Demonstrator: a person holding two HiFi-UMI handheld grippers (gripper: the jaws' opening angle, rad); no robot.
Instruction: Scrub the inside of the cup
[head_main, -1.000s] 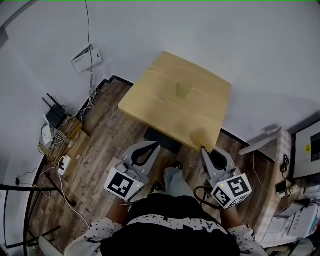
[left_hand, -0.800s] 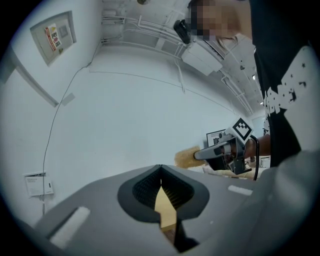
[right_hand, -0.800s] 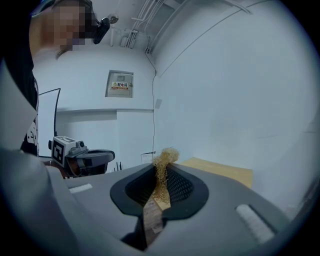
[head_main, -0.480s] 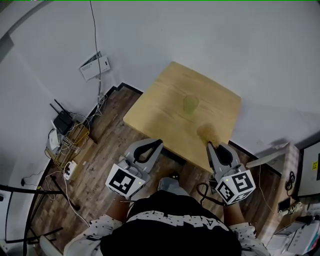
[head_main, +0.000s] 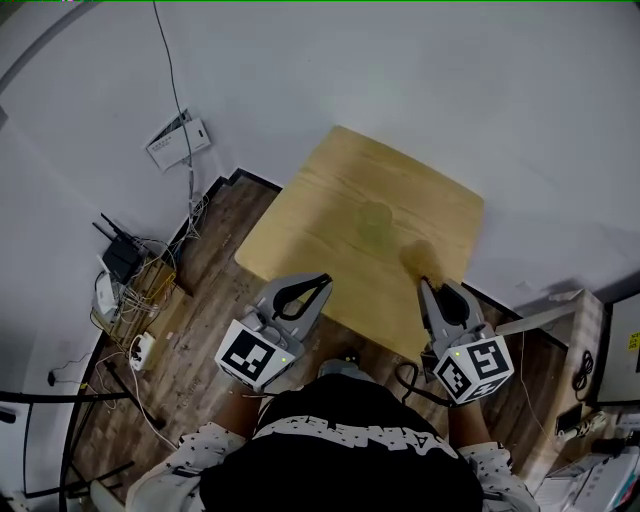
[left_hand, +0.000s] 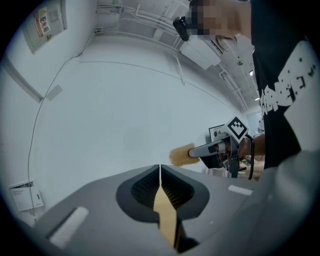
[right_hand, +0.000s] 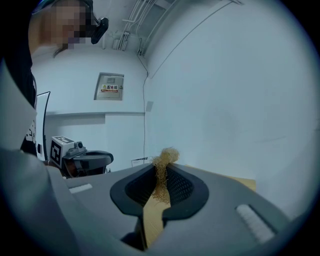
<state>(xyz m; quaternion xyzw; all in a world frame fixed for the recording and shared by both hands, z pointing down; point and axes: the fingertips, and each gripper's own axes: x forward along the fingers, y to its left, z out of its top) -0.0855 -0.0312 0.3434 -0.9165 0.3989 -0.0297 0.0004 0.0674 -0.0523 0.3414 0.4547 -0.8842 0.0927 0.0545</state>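
wooden table (head_main: 320, 200), cup (head_main: 376, 224) ahead of right claw (head_main: 426, 283) clamping scrubber (head_main: 418, 256), left claw (head_main: 325, 280) closed

A pale, translucent yellow-green cup (head_main: 376, 222) is seen standing upright on the wooden table (head_main: 320, 200), ahead of the right gripper (head_main: 427, 287) and slightly to its left, apart from it. A tan, fibrous scrubbing tuft (right_hand: 163, 165) is clamped between that gripper's jaws, its frayed end projecting beyond the tips, near the cup.

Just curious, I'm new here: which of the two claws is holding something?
The right gripper: a tan scrubber is pinched in its jaws. The left gripper is shut, empty.
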